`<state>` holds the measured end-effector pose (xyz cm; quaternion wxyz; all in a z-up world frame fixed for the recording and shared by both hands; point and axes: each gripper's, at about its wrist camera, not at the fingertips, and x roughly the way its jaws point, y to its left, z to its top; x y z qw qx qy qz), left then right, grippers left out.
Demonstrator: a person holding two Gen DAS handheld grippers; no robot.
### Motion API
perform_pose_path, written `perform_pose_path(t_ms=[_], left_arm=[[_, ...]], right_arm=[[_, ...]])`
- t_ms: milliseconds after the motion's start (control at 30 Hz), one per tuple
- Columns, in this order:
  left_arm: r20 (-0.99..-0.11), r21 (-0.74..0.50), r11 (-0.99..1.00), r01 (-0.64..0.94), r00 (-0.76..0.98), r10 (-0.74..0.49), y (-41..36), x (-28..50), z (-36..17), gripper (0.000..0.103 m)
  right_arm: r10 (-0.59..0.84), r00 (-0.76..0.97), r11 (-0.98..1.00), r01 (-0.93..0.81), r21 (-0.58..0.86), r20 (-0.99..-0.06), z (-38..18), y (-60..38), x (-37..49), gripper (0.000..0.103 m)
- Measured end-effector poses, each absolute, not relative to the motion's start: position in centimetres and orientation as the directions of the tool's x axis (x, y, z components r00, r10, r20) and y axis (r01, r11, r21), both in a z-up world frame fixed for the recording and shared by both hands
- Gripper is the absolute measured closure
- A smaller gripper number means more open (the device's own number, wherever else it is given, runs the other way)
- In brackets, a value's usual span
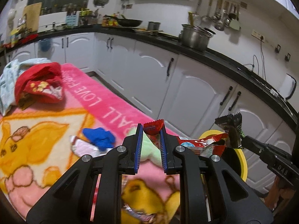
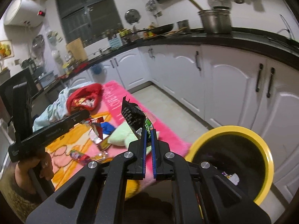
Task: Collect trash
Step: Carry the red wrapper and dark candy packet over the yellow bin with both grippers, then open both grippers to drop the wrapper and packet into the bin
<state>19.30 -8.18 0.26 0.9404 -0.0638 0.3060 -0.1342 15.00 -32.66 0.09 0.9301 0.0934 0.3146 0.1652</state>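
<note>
Far left on the pink blanket (image 1: 115, 100): a pale blue cloth (image 1: 7, 78) with a red garment (image 1: 39, 82) lying over its edge. Nearer the middle, a blue scrap (image 1: 99, 136) touching a crumpled silver-pink wrapper (image 1: 82, 145), with a pale green cloth (image 1: 149, 149) just beside.

Left gripper (image 1: 151, 128) above the blanket, jaws pinching a red wrapper (image 1: 153, 127) whose crimped end sticks up between the blue-edged fingers (image 1: 139, 145). Just right of it, another red wrapper, torn open (image 1: 203, 143), at the blanket's edge beside the yellow-rimmed bin (image 2: 231, 130).

Right gripper (image 2: 149, 130) with jaws clamped on a black snack packet (image 2: 133, 118), held upright over the blanket near the bin. Inside the bin, some scraps, too dark to identify. Lower left in the right wrist view, a purple-and-red wrapper (image 2: 79, 156) lying flat on the blanket. Beyond, white cabinets (image 1: 149, 71) under a black worktop.
</note>
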Motion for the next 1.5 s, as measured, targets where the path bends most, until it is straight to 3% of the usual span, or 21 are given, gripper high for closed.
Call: perform_pose_path(t_ms=[733, 1500], left_arm=[[-0.615, -0.127, 0.907, 0.401, 0.686, -0.389, -20.6, 20.0, -3.0, 0.091], [-0.693, -0.101, 0.85, 0.518, 0.576, -0.433, -27.9, 19.7, -8.0, 0.091]], right_arm=[[0.199, 0.789, 0.942, 0.01, 0.336, -0.581, -2.6, -44.3, 13.4, 0.098], [0.118, 0.747, 0.944, 0.121, 0.308, -0.655, -6.8, -49.2, 13.6, 0.098]])
